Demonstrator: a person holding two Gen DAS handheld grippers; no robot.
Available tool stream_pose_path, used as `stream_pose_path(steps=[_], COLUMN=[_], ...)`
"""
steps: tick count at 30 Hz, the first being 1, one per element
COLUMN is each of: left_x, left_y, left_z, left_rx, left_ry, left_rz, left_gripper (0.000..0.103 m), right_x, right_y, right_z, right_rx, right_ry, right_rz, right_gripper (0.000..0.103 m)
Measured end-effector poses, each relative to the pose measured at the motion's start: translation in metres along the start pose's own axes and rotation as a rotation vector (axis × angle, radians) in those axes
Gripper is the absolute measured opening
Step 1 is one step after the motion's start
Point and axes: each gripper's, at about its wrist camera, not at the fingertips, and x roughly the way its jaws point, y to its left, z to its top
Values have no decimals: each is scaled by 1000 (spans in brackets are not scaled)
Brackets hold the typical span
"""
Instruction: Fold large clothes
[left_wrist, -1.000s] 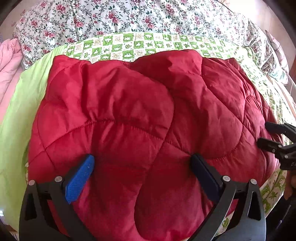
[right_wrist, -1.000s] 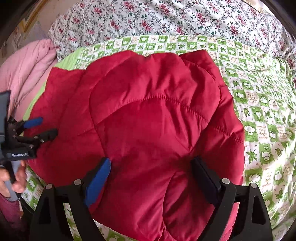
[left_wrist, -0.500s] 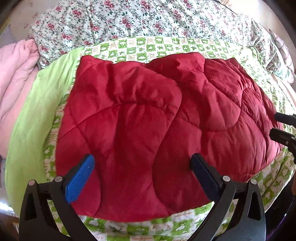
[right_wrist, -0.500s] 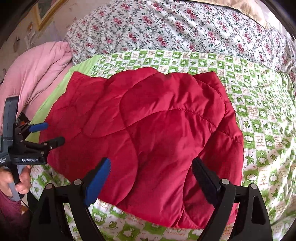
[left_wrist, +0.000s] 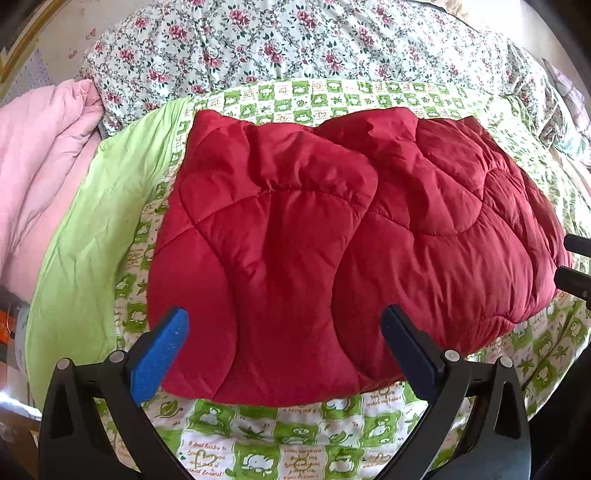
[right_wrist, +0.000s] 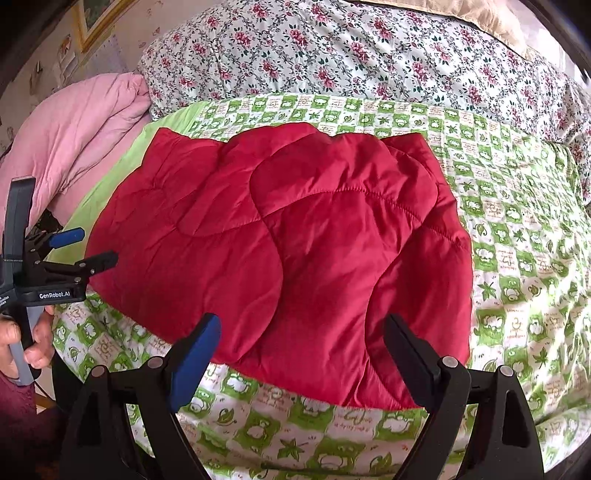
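Note:
A red quilted padded garment (left_wrist: 332, 240) lies folded into a rough rectangle on the green-and-white checked bed cover (left_wrist: 295, 443); it also shows in the right wrist view (right_wrist: 295, 240). My left gripper (left_wrist: 284, 332) is open and empty, held above the garment's near edge. It appears from the side in the right wrist view (right_wrist: 88, 247), at the garment's left end. My right gripper (right_wrist: 301, 336) is open and empty, above the near edge. Its fingertips (left_wrist: 576, 277) show at the garment's right end in the left wrist view.
A pink comforter (right_wrist: 74, 140) is piled at the left. A floral duvet (right_wrist: 351, 55) lies across the back of the bed. A plain lime-green cover edge (left_wrist: 96, 240) runs along the left. The bed's near edge is just below both grippers.
Both grippers have drawn back and up from the garment. More of the checked cover now shows in front of it. The garment has stayed in place.

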Motion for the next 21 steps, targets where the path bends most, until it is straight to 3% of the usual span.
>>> stream_pose_path(steps=[15, 21], left_x=[-56, -60], left_y=[-16, -20], left_z=[-4, -2], left_rx=[91, 106], left_ry=[-95, -99], left_rz=[1, -1], left_gripper=[103, 103], right_x=[-38, -49], right_y=[29, 35], right_z=[-3, -3], right_rx=[-117, -149], right_ry=[-24, -29], right_rz=[38, 47], right_gripper=[93, 96])
